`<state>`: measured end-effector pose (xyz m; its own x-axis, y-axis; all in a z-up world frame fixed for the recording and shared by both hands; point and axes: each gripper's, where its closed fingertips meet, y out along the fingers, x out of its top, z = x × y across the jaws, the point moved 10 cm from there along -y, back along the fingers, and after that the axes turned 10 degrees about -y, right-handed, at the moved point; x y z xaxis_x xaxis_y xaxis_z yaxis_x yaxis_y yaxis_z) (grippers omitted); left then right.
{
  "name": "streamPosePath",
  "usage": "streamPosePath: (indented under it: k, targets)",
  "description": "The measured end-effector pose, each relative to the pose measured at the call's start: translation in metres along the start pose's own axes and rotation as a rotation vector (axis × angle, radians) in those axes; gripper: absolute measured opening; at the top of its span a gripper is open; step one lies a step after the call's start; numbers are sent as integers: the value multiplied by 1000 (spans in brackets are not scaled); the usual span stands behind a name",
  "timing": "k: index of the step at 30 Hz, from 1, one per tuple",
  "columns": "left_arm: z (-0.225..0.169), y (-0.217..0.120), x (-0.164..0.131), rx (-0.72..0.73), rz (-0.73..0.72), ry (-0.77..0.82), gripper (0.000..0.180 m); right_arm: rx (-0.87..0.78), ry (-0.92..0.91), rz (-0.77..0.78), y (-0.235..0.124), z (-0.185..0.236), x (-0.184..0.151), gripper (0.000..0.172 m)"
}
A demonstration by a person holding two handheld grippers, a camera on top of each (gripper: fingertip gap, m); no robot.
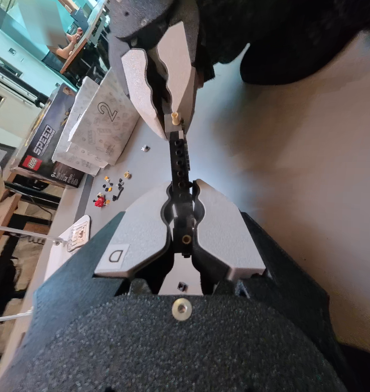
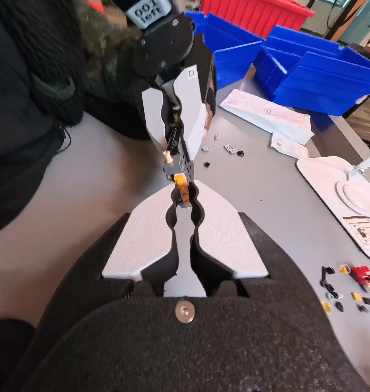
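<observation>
The left gripper (image 1: 181,186) is clamped on a black holed beam (image 1: 180,163), and the right gripper (image 2: 183,186) pinches the orange piece (image 2: 182,191) at the beam's far end, beside a grey block (image 2: 171,168) with a tan pin (image 2: 167,157). Both hold this assembly above the grey bench (image 2: 264,201). Loose small parts (image 2: 349,284) lie toward one bench edge by a white pad (image 2: 328,176), with paper bags (image 2: 269,114) and blue bins (image 2: 320,84) at the far edge.

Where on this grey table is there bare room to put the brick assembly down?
Bare tabletop lies between the scattered grey pieces and the white lamp base. Crowded: the loose small parts on the right, and the paper bags against the blue bins. Both tongs, left and right, grip the assembly.
</observation>
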<state>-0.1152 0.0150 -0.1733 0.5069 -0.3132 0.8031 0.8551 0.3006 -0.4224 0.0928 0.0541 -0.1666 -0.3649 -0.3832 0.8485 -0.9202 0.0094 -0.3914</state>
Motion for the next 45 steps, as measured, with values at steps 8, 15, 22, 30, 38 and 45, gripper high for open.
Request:
streamPosePath:
  k: [8,15,22,30,38,45]
  targets:
    - [19,-7,-2,-138,-168,-371,15,-63,59,-143,-9,-7,10,8]
    - [24,-7,-3,-245,-194,-493,16,-28,102,-182,-12,-8,12,8]
    - [30,-4,-7,-325,-204,-619,15,-6,168,-224,-14,-11,10,8]
    - [31,-1,-15,-361,-155,-688,15,42,242,-189,-9,-13,2,8]
    - [33,-1,-24,-373,-112,-714,14,-12,207,-144,-5,-11,4,10]
    - [34,-1,-28,-333,-38,-685,19,-14,211,-93,2,-9,1,8]
